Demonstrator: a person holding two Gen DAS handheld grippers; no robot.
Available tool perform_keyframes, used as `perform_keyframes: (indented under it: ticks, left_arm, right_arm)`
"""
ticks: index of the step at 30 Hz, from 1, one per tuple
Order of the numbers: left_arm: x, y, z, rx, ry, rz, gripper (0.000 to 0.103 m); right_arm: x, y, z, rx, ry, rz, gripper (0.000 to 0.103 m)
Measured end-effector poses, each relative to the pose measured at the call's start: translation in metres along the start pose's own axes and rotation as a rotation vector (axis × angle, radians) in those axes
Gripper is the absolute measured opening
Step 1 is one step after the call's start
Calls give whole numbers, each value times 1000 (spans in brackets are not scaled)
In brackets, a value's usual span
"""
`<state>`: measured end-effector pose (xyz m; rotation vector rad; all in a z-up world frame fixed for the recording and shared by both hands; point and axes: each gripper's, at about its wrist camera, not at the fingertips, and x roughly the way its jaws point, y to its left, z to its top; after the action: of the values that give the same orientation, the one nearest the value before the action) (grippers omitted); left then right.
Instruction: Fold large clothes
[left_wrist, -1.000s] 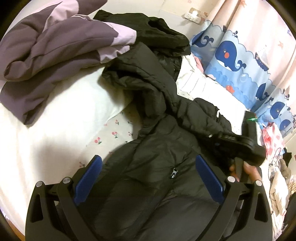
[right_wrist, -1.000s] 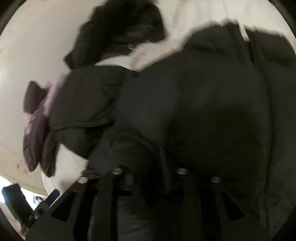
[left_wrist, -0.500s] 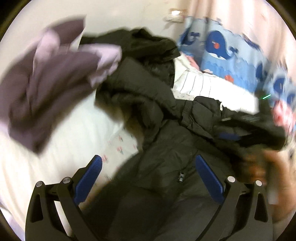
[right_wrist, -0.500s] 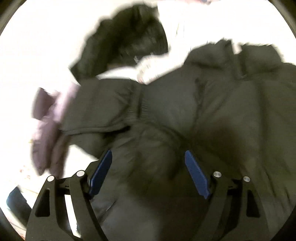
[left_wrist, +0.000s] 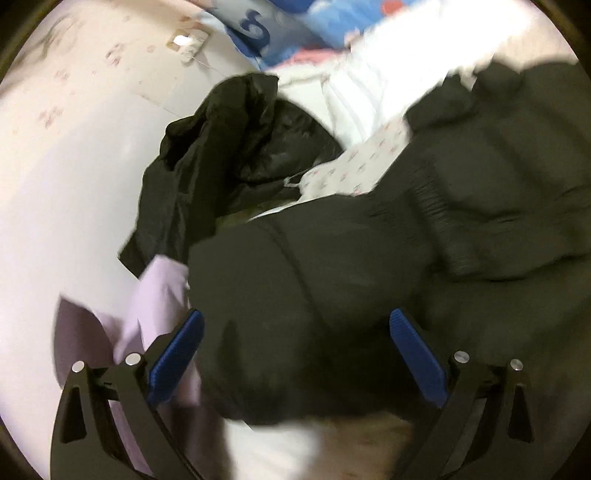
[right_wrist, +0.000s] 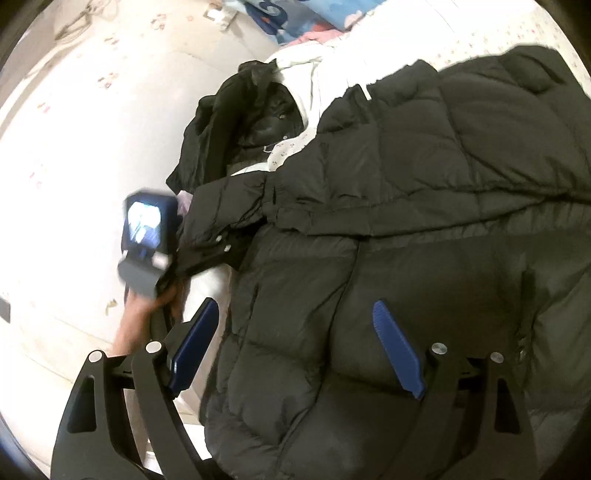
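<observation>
Both grippers agape over black puffer jacket; only right view shows left gripper.

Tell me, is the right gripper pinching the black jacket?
No, the right gripper is open, its blue pads spread apart above the black jacket.

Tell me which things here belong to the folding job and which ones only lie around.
Belong to the job:
- black puffer jacket, spread on the bed
- left gripper, open
- right gripper, open

Only lying around:
- crumpled black coat
- purple garment
- whale-print curtain
- floral bedsheet
- wall socket
</observation>
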<state>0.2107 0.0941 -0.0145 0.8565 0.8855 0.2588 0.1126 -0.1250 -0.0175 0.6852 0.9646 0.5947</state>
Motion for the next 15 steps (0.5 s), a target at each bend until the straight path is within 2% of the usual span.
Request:
perform_keyframes:
  ticks: [5, 8, 10, 12, 15]
  left_arm:
    - [20, -27, 15, 203, 28, -34, 97]
    - [41, -30, 20, 207, 95, 1, 96]
    - [56, -22, 22, 159, 136, -5, 80]
    - [64, -5, 24, 33, 161, -45, 37]
    - [59, 35, 24, -250, 140, -213, 14]
  right_arm:
    - [-5, -11, -2, 29, 1, 20, 82]
    - [-3, -18, -2, 55, 5, 28, 82]
    - [-5, -20, -2, 57, 2, 26, 82]
    - [-4, -20, 0, 55, -5, 22, 82]
    - [-8, -22, 2, 58, -21, 19, 82]
